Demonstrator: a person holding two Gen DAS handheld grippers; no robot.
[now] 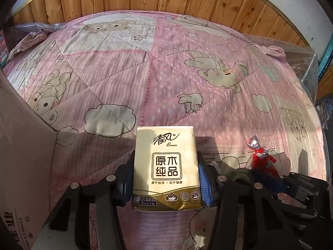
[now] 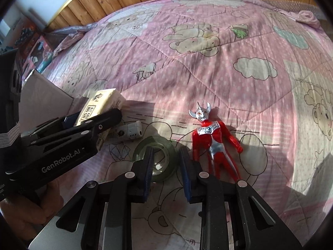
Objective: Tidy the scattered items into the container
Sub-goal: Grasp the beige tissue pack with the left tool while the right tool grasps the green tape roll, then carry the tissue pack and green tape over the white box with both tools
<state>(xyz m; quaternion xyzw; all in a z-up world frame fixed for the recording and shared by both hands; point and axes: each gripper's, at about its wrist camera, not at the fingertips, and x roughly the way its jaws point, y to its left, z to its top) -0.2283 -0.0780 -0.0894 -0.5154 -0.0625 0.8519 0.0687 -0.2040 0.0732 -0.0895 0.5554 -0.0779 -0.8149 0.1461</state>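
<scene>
The left gripper is clutching the tissue pack beside the cardboard box. The right gripper is straddling the tape roll, jaws apart. A figure and a white gadget are lying near the roll, waiting.

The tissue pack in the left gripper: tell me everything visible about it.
The tissue pack is a small rectangular packet in glossy gold and cream wrapping, looking like thin plastic film, printed with Chinese characters, the word Breeze and a framed square emblem. It looks sealed. The left gripper is shut on it, fingers pressing its two long sides, printed face toward the camera. In the right wrist view it is tilted above the pink quilt, near the cardboard box. Only the fingers visibly touch it.
</scene>
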